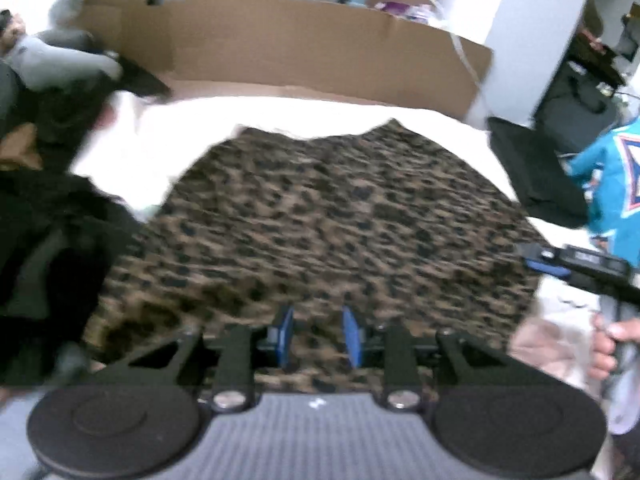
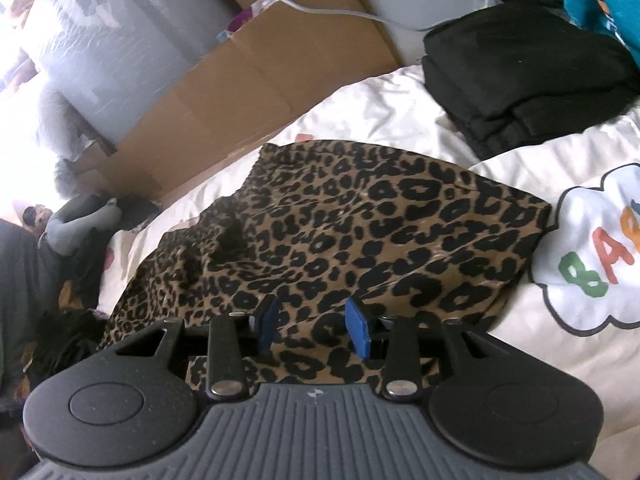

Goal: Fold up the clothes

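White bedding covers the bed and carries everything; in the right wrist view it bears a printed cloud with coloured letters at the right. Behind the bed, flattened cardboard leans along a grey wall, with a white cable draped over it. A leopard-print garment lies spread across the middle of the bed, mostly flat, rumpled into a small peak toward its left side in the right wrist view; its near edge runs under both tools. A stack of folded black clothes sits on the bedding beyond the garment's far right corner, apart from it, and a teal garment lies further right. Dark clothes are heaped at the bed's left edge. The left tool hangs above the garment's near part, its 2 blue pads spread with only the print seen between them, pinching nothing. The right tool hovers likewise over the near edge, pads parted wider, gripping nothing. In the left wrist view, which is blurred, the right tool shows at the far right with the person's hand around its handle.
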Available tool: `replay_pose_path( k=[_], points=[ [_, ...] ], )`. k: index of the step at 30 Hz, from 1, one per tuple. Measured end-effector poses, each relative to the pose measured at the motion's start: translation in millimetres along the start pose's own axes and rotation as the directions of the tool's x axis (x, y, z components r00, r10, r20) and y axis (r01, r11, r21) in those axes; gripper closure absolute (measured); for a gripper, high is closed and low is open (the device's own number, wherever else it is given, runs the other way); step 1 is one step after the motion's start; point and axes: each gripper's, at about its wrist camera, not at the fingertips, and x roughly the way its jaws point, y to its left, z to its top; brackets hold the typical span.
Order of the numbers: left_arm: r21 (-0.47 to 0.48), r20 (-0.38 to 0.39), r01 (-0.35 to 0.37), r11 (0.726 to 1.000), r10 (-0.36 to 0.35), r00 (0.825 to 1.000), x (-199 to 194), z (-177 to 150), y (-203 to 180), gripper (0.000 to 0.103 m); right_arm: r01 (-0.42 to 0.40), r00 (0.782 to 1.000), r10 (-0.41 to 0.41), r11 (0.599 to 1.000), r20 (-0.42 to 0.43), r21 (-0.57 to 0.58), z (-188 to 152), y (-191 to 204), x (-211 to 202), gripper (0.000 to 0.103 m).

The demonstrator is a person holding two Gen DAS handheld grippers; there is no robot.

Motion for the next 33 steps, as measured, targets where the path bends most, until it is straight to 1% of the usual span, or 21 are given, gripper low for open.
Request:
replay_pose_path(
  k=[2,3,4,5,6,8,11,14,15,17,20,24,28,31,32,33],
  points=[
    [-0.010,-0.003,-0.019,1.000,0.019,1.000,-3,5,18,0.073,-0.006,1.000,0.006,1.000,-0.002,-0.008,-2,3,-1,0.059],
    [0.006,0.005,-0.035,0.999,0.035,0.999,-6,7,25,0.069,-0.006,1.000,0.006,1.000,-0.001,-0.016,-4,5,-1,0.059],
    [0.024,0.017,-0.054,0.998,0.054,0.998,-8,8,32,0.061,-0.004,1.000,0.004,1.000,0.003,-0.023,-5,7,-2,0.059],
    [0.032,0.023,-0.068,0.997,0.067,0.997,-10,9,39,0.058,0.001,1.000,-0.001,1.000,0.013,-0.030,-6,9,-3,0.058],
    [0.032,0.024,-0.078,0.996,0.077,0.997,-12,9,47,0.056,0.007,1.000,-0.006,0.999,0.022,-0.038,-8,11,-4,0.056],
    [0.029,0.022,-0.099,0.995,0.098,0.995,-14,12,64,0.056,0.012,0.999,-0.010,0.998,0.035,-0.056,-9,16,-6,0.054],
    [0.013,0.004,-0.143,0.990,0.143,0.990,-14,18,90,0.056,0.011,0.999,-0.007,0.997,0.047,-0.079,-11,23,-8,0.054],
    [0.017,-0.008,-0.189,0.982,0.189,0.982,-12,20,112,0.056,-0.007,0.999,0.011,0.997,0.050,-0.081,-14,27,-9,0.054],
    [0.012,-0.015,-0.189,0.982,0.189,0.982,-11,20,118,0.057,-0.017,0.999,0.021,0.996,0.046,-0.083,-15,28,-9,0.054],
    [-0.011,-0.035,-0.179,0.984,0.178,0.983,-8,18,133,0.057,-0.039,0.999,0.042,0.995,0.027,-0.092,-16,31,-9,0.054],
    [-0.057,-0.074,-0.164,0.985,0.160,0.984,1,16,153,0.059,-0.050,0.999,0.051,0.992,0.006,-0.116,-20,36,-8,0.054],
    [-0.092,-0.108,-0.146,0.985,0.136,0.985,15,15,168,0.060,-0.064,0.998,0.062,0.990,-0.016,-0.128,-25,39,-7,0.054],
    [-0.147,-0.130,-0.076,0.986,0.056,0.990,25,13,175,0.060,-0.066,0.997,0.062,0.989,-0.035,-0.135,-29,40,-6,0.054],
    [-0.196,-0.154,-0.038,0.980,0.007,0.988,36,15,179,0.060,-0.072,0.997,0.067,0.988,-0.047,-0.136,-32,41,-6,0.054],
    [-0.221,-0.159,-0.024,0.975,-0.012,0.987,39,15,181,0.062,-0.076,0.996,0.070,0.988,-0.051,-0.137,-33,42,-5,0.054],
    [-0.254,-0.160,-0.008,0.967,-0.034,0.986,43,16,185,0.065,-0.079,0.996,0.072,0.987,-0.055,-0.137,-34,42,-5,0.054]
  ],
)
